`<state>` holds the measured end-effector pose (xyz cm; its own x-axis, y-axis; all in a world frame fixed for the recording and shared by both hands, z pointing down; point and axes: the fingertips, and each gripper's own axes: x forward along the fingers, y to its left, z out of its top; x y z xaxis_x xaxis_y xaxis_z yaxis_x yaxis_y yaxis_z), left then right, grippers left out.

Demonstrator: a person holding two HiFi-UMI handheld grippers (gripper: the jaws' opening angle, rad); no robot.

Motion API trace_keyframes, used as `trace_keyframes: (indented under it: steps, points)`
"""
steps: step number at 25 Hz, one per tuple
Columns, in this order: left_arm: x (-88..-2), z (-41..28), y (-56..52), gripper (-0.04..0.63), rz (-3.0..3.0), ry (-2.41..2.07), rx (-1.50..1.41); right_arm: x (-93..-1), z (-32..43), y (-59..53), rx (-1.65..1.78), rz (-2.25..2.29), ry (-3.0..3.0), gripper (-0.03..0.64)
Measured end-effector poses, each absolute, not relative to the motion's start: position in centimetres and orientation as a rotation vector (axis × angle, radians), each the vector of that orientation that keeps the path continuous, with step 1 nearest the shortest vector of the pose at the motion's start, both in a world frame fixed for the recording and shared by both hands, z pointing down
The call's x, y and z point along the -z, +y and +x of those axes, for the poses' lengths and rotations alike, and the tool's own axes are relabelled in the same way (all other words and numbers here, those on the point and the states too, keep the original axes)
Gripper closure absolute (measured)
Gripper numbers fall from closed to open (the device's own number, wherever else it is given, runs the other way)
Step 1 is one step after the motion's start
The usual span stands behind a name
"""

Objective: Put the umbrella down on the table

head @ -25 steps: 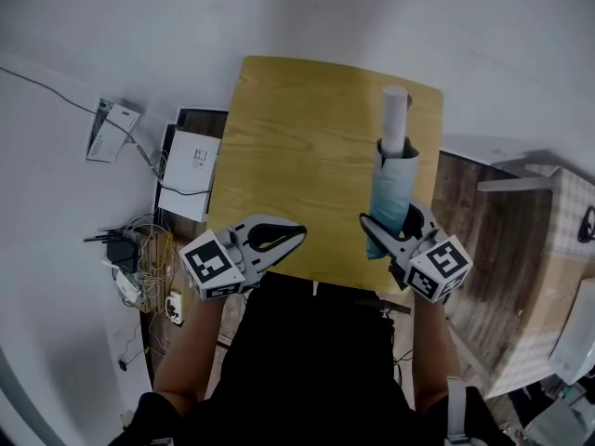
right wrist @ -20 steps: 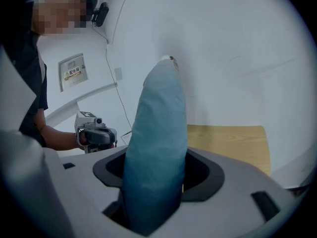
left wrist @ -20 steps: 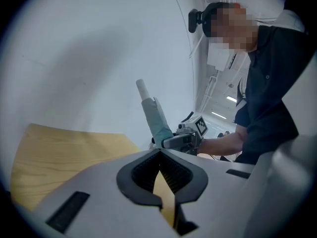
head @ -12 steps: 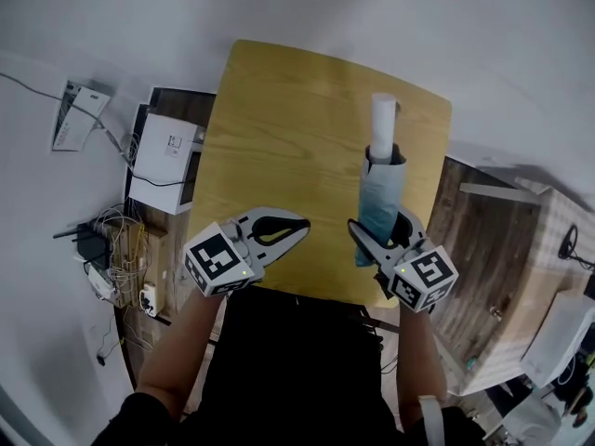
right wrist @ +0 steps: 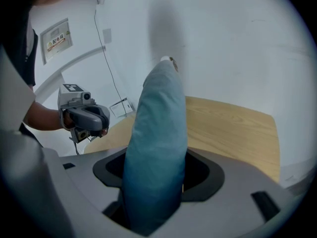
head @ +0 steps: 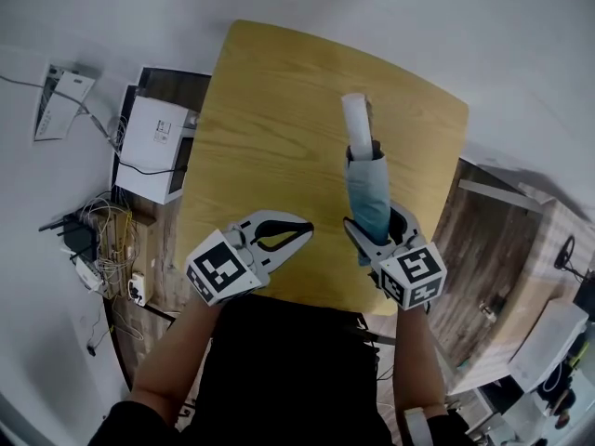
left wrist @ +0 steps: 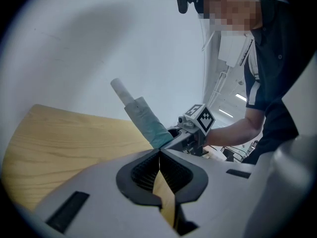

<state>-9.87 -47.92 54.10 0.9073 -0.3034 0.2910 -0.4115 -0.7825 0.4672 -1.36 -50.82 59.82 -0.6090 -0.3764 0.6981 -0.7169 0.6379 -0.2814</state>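
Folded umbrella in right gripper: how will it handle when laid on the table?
Likely soft outside, stiff inside: the umbrella bulges between the right gripper's closed jaws yet juts out straight. Its round body and cylindrical white handle may roll slightly on the smooth table. Probably light: one gripper holds it.

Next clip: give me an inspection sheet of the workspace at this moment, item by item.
Surface: light wooden table, bare.
Job's things: teal folded umbrella with white handle, held tilted above the table, not yet laid down.
Clutter: nothing seen on the table.
Grippers: right gripper, fingers shut on the umbrella; left gripper, fingers together, empty.
Cables: tangled wires on the floor left of the table.
Surroundings: white box on the floor; wooden boards at right.
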Motion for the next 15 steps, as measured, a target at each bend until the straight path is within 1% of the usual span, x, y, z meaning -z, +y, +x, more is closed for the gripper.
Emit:
trace_keyframes:
  steps: [6,15]
  points:
    - [-55.5,-10.1,-48.7,0.581,2.506,-0.508,-0.248,-63.2,-1.8,-50.7,-0.749,0.813,-2.155,0.32]
    - [-57.3,-10.1,-49.3,0.581,2.479,-0.489,-0.224,-65.8,-2.4,-51.0,-0.727,0.775,-2.053,0.321]
